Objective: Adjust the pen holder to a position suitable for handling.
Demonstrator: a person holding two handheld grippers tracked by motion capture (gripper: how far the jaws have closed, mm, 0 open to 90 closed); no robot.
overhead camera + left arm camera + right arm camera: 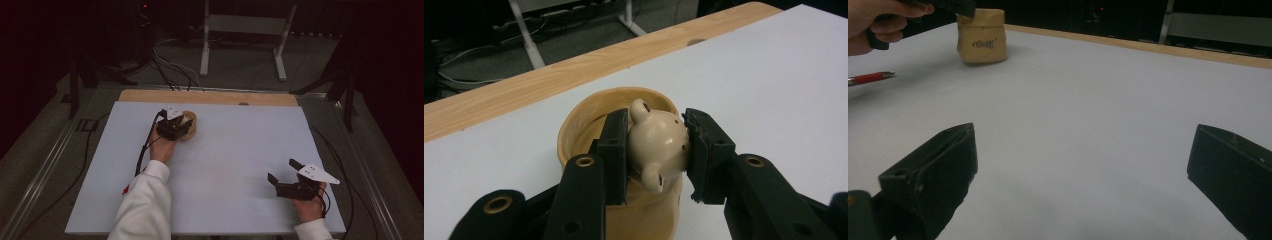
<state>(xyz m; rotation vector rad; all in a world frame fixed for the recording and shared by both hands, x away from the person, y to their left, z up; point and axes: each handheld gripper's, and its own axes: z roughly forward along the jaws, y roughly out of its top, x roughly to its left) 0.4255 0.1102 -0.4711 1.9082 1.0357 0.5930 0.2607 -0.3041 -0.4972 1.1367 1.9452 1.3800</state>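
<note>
nearest me the right gripper (283, 173) rests on the table (230, 165), jaws wide apart. farther off, the left gripper (658, 150) clamps the bear-head lid (659, 145) over the tan cup (579, 120); best lowered level, squeezed gently.

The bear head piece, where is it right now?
In the left gripper view, the bear head sits clamped in the left gripper, right above the tan cup toward the table's far left.

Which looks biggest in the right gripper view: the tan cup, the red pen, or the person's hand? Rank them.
Largest to smallest, as they appear:
1. Person's hand, though cut off by the frame edge.
2. Tan cup; close to the hand, so unsure.
3. Red pen, thin and partly cut off.
</note>
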